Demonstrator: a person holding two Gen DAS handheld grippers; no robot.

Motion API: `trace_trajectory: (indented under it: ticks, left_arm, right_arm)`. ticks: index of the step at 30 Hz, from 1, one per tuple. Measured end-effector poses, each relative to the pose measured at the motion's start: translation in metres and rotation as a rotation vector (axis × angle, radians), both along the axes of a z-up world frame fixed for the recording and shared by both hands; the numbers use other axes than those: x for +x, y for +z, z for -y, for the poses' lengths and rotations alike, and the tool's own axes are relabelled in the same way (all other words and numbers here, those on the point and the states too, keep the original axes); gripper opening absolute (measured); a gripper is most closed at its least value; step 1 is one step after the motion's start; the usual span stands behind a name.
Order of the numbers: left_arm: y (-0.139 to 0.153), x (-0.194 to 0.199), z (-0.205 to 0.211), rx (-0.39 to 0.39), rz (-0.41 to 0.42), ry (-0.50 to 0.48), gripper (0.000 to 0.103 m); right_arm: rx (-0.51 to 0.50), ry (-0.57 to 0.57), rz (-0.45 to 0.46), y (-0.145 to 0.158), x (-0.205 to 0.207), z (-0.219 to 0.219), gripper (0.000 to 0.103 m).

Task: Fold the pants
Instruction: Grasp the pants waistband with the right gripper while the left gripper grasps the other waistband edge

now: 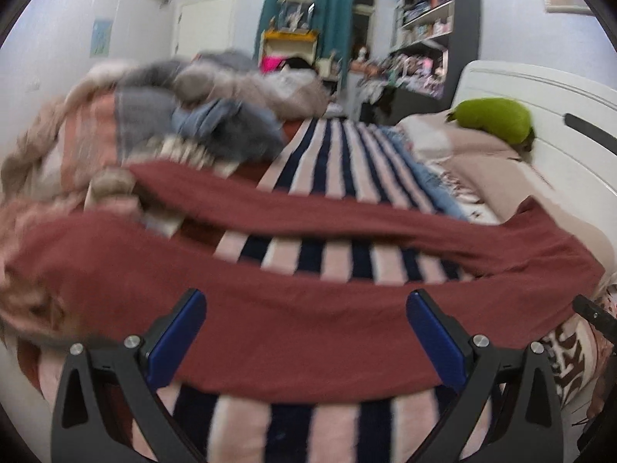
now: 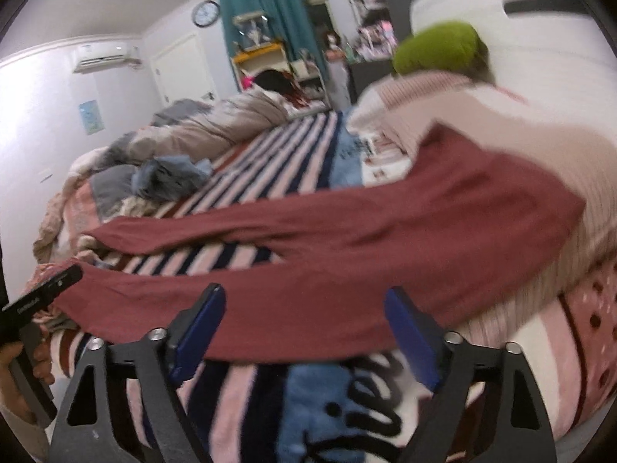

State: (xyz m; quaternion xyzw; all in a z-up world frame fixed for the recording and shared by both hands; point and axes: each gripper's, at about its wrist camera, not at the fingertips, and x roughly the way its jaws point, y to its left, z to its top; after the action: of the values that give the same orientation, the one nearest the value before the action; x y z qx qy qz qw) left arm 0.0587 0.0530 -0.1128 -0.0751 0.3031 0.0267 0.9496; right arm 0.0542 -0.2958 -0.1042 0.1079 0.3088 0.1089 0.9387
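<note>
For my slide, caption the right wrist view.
Open right tool above dark red pants spread across the striped blanket.

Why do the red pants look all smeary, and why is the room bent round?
Left wrist view: the red pants and the blanket pile are smeared by motion blur, while the left tool stays sharp. Right wrist view: the green pillow is blurred too. In both, the fisheye lens bends the walls and darkens the corners.

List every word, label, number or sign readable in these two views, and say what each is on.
None reads for certain.
Black lettering on the bed cover: large, but cut off and blurred.
Small white print on the other hand-held gripper: too small to read.
Wall clock: numerals blurred.
Poster: unreadable.
Book spines on the bookshelf: blurred.
</note>
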Motion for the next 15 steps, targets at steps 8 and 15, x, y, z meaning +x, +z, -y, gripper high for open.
trace_trajectory:
  ticks: [8, 15]
  left_arm:
    - [-0.056, -0.009, -0.047, -0.109, -0.124, 0.099, 0.101]
    - [-0.064, 0.004, -0.066, -0.177, -0.125, 0.13, 0.09]
  right_arm:
    - [0.063, -0.069, -0.137, -0.055, 0.014, 0.027, 0.067]
    - [0.119, -0.109, -0.171, -0.079, 0.025, 0.039, 0.066]
